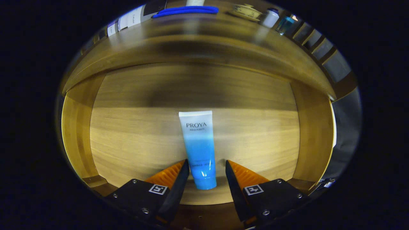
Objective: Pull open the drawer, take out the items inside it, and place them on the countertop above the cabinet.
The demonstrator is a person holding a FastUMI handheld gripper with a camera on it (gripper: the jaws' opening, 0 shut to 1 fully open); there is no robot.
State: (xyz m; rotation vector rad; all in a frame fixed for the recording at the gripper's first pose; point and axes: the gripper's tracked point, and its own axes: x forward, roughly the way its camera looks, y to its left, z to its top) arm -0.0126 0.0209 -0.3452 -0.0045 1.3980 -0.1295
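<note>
Wooden drawer (134, 137) stands pulled out below me, so by my reckoning the first step of the job is done. What is left is the lifting out and the setting down: the one item I can see inside, a tube (198, 147), lies flat on the drawer floor and nothing has yet gone up from it onto the counter (191, 32) above the cabinet.

My tongs (206, 167) are spread apart, one finger on each side of the tube's lower end. The left finger looks to be just at the tube's edge (I cannot tell if it truly touches), while the right finger stands clear of it with a gap between. Neither is pressing, so I hold nothing yet.

The tube is a soft-looking squeeze tube, white at its flat crimped end, which points away from me, shading down through pale blue to a strong glossy blue at the cap end nearest my fingers. It lies nearly straight along my line of reach, tilted only a little.

Up on the counter sit a blue band (185, 10), a small white bottle (270, 17) and a few other things.
</note>
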